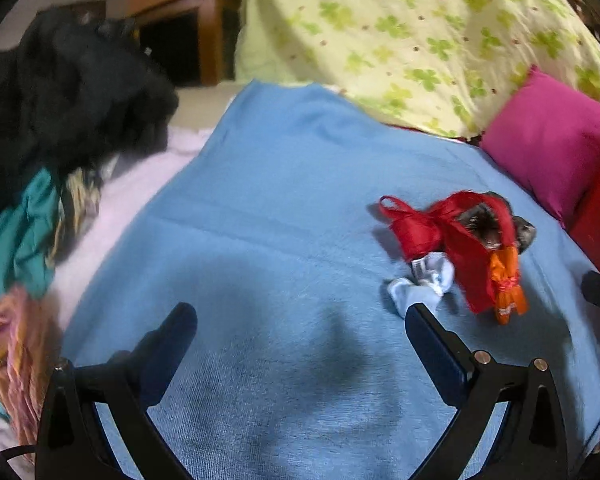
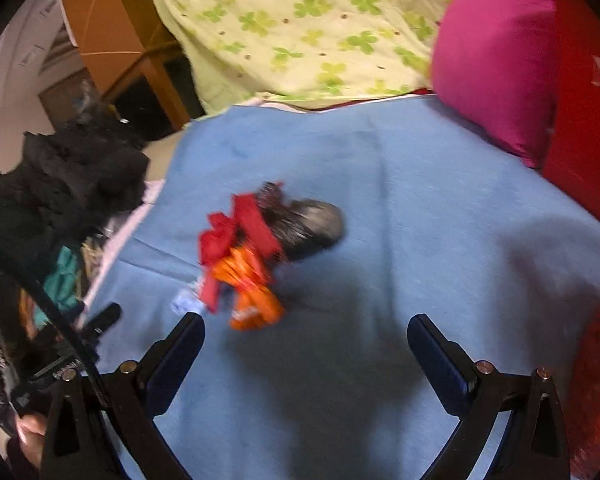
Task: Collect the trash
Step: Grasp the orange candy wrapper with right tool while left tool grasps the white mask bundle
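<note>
Pink pillow (image 1: 548, 140), perhaps clover-print sheet (image 1: 400, 32)

Left gripper (image 1: 300, 320) and right gripper (image 2: 304, 328) both hang with fingers spread wide and nothing between them — the left one sits at the right one's near left.

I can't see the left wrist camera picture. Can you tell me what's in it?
A small pile of trash sits on a blue blanket: a red plastic bag, an orange wrapper and crumpled pale blue paper. The open left gripper hovers empty just before it, with a pink pillow behind.
</note>
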The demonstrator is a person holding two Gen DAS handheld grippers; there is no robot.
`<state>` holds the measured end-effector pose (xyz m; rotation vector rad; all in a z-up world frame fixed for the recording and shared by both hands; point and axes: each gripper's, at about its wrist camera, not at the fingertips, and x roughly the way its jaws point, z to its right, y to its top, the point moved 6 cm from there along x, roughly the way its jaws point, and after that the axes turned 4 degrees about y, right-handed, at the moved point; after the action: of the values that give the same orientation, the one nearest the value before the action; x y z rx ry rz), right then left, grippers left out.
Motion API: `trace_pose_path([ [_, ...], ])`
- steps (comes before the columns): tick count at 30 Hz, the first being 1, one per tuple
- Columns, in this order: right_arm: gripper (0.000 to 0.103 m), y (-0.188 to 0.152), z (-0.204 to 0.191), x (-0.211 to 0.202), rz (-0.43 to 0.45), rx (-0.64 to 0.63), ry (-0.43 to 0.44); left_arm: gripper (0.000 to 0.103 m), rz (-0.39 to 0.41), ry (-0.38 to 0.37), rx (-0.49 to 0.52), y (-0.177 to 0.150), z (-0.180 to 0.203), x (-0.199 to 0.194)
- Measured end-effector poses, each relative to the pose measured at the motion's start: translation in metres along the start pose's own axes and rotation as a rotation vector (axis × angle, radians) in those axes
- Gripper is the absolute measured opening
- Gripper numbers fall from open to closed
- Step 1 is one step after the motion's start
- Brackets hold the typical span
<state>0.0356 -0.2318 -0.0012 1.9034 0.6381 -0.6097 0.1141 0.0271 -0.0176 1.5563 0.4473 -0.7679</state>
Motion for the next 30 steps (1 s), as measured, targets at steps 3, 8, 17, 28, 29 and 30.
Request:
trace_pose_path([
  [3, 0.082, 0.000, -0.007, 0.023, -0.014, 0.000, 0.016, 0.103, -0.015, 0.031, -0.013, -0.004, -0.006, 0.004],
  [8, 0.068, -0.005, -0.009, 0.060, -0.071, 0.017, 0.037, 0.103, -0.046, -0.014, -0.059, -0.001, -0.009, 0.016],
  [17, 0.032, -0.011, -0.014, 0.091, -0.148, 0.026, 0.058, 0.076, -0.085, -0.146, -0.018, 0.001, 0.018, 0.030],
  [28, 0.029, -0.018, 0.010, 0.041, -0.132, 0.134, 0.066, 0.067, -0.056, -0.323, 0.052, 0.009, 0.060, 0.034],
  [29, 0.029, -0.016, 0.013, 0.032, -0.116, 0.140, 0.066, 0.067, -0.061, -0.331, 0.053, 0.009, 0.063, 0.036],
  [30, 0.029, -0.015, 0.015, 0.025, -0.103, 0.143, 0.064, 0.067, -0.067, -0.334, 0.053, 0.010, 0.065, 0.038],
])
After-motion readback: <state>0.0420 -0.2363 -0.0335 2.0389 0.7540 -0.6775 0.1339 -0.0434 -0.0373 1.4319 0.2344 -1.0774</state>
